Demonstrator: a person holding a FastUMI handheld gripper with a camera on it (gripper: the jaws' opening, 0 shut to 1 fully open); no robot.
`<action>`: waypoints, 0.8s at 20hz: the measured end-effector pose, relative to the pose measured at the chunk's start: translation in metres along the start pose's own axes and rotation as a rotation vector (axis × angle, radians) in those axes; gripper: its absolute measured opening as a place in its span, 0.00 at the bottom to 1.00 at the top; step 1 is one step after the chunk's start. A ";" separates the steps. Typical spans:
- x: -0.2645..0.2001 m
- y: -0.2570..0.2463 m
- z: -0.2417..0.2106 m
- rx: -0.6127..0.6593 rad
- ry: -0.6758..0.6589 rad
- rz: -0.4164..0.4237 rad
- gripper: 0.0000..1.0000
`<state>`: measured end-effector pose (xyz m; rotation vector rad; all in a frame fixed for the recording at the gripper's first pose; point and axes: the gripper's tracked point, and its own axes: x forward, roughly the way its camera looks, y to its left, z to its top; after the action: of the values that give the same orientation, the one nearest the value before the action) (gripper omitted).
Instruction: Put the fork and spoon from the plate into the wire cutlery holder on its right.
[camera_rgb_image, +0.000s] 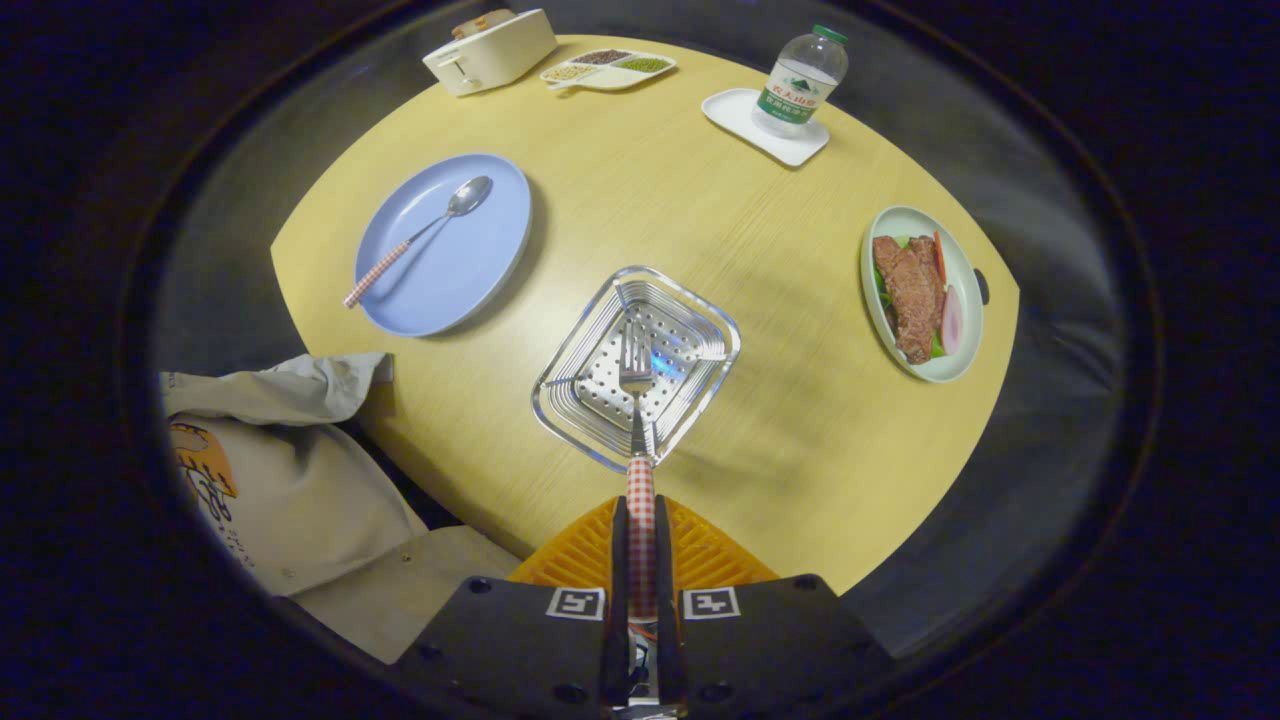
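My gripper (640, 520) is shut on the fork (637, 400), its two orange fingers pressing the red-checked handle. The fork hangs tines down, right above the opening of the wire cutlery holder (570, 400), which stands on the wooden table just ahead of the fingers. To the holder's left lies a blue plate (470, 270) with a spoon (420, 238) on it; the spoon has the same checked handle and its bowl points away from me.
A dish of meat and vegetables (922, 292) sits to the holder's right. Far across the table are a water bottle (800, 80) on a white tray, a divided snack dish (608, 68) and a toaster (490, 50). A person's clothed body (290, 470) is beside the table's near left edge.
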<state>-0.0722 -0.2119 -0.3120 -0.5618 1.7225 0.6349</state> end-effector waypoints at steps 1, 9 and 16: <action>0.001 0.002 0.002 0.007 -0.004 0.004 0.14; -0.008 0.007 0.024 0.091 -0.129 -0.018 0.42; -0.035 0.030 0.064 0.307 -0.423 -0.046 0.99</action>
<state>-0.0383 -0.1457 -0.2864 -0.2285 1.3672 0.4094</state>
